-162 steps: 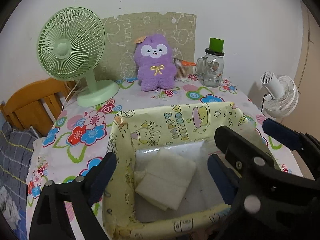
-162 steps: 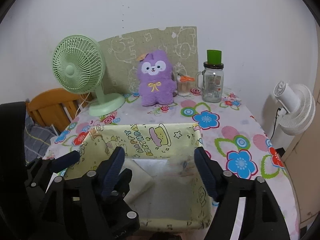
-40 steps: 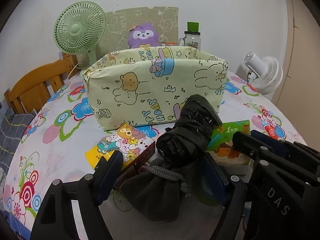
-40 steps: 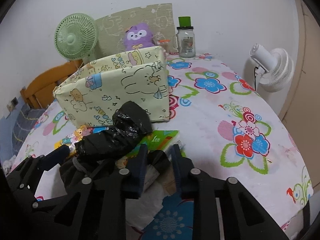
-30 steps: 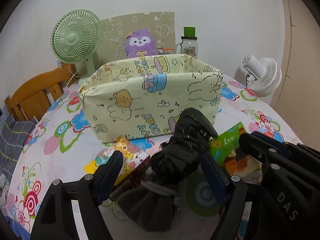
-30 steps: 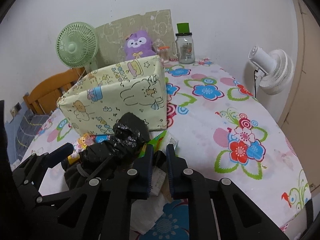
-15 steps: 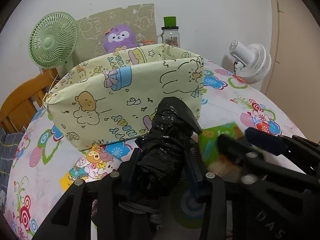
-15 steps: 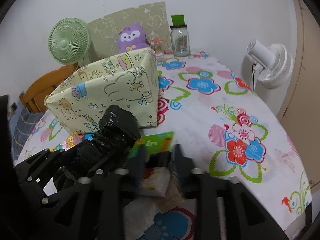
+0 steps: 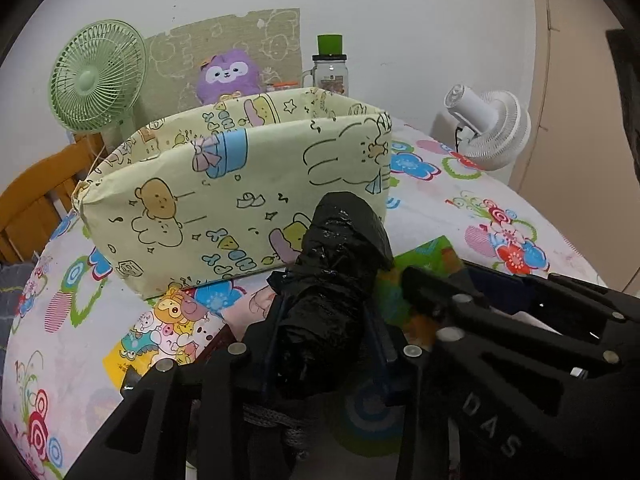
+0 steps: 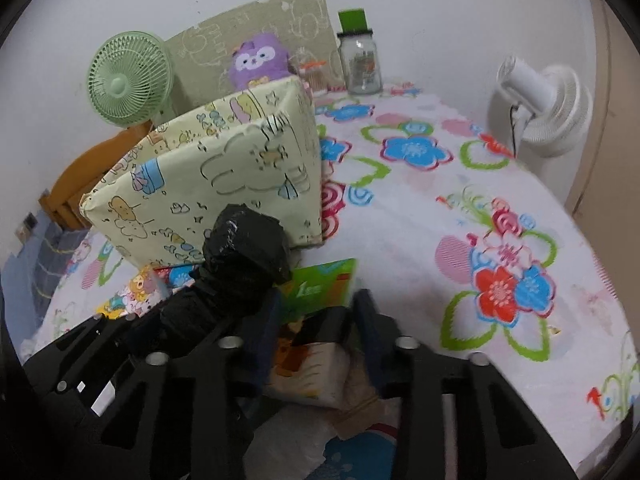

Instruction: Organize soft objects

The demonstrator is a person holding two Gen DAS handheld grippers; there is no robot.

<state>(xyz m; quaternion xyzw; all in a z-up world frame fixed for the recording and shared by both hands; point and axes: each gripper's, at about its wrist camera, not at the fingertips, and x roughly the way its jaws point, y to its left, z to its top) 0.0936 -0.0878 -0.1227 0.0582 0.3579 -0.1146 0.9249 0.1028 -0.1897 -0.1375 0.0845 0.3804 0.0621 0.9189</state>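
Note:
My left gripper is shut on a black plastic-wrapped roll, its fingers pressed to both sides. The roll also shows in the right wrist view. My right gripper is shut on a green tissue pack, which lies to the right of the roll; the pack also shows in the left wrist view. A yellow cartoon-print fabric bin stands just behind both objects. A purple plush sits behind the bin by the wall.
A colourful cartoon packet lies left of the roll. A green fan, a glass jar with green lid and a white fan stand around the floral table. A wooden chair is at left.
My left gripper closed from wide open onto the black roll. My right gripper stayed closed on the green tissue pack. Both moved closer to the bin.

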